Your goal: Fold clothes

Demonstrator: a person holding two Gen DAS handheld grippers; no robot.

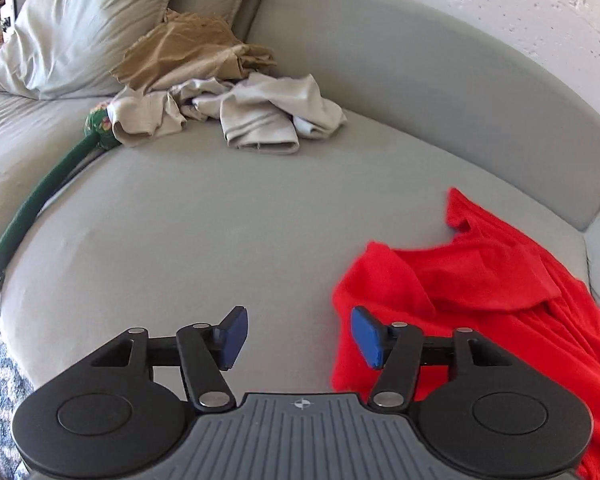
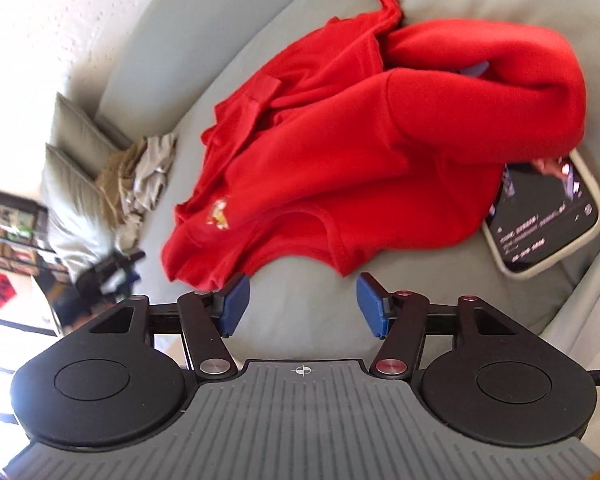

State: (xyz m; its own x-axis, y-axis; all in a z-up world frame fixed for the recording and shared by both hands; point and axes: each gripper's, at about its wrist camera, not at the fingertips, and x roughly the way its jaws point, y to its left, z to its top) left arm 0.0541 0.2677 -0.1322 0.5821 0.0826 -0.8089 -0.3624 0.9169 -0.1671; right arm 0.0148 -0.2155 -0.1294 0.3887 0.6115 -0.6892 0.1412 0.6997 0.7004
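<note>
On grey sofa (image 2: 300, 300), crumpled red shirt (image 2: 340, 140), lengthwise diagonal.

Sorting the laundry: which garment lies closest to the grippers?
The red shirt, spread alone right by both grippers; the tan and pale grey clothes are heaped far back.

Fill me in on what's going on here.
A person with a gripper in each hand is folding clothes on a grey sofa. Both the left gripper and right gripper are open and empty, poised beside a crumpled red shirt. A pile of beige clothes waits untouched; a phone lies partly under the shirt.
</note>
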